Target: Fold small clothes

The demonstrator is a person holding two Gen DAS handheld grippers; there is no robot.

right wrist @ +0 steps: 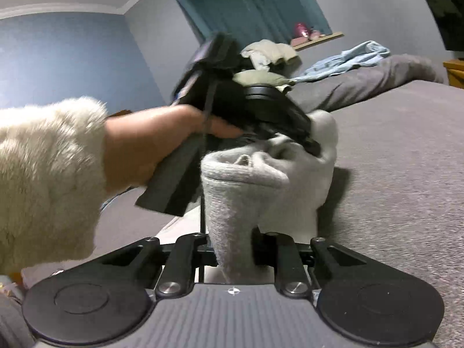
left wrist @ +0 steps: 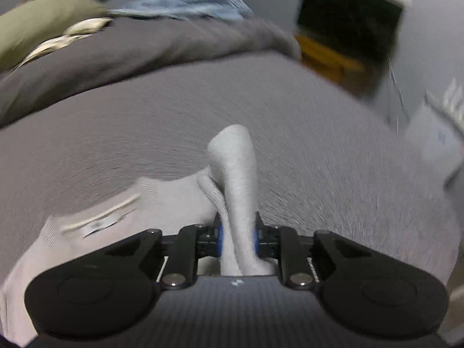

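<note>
A light grey sock is pinched in my left gripper, which is shut on it; one end sticks up past the fingers. In the right wrist view my right gripper is shut on the other end of the same sock, which is lifted above the grey bed. The left gripper, held by a hand in a furry cream sleeve, clamps the sock's upper part. A white garment with a label lies flat on the bed at lower left of the left gripper.
The grey bed cover stretches to the right. A rumpled grey blanket, an olive pillow and a light blue garment lie at the far end. A dark screen on a wooden stand is beyond the bed.
</note>
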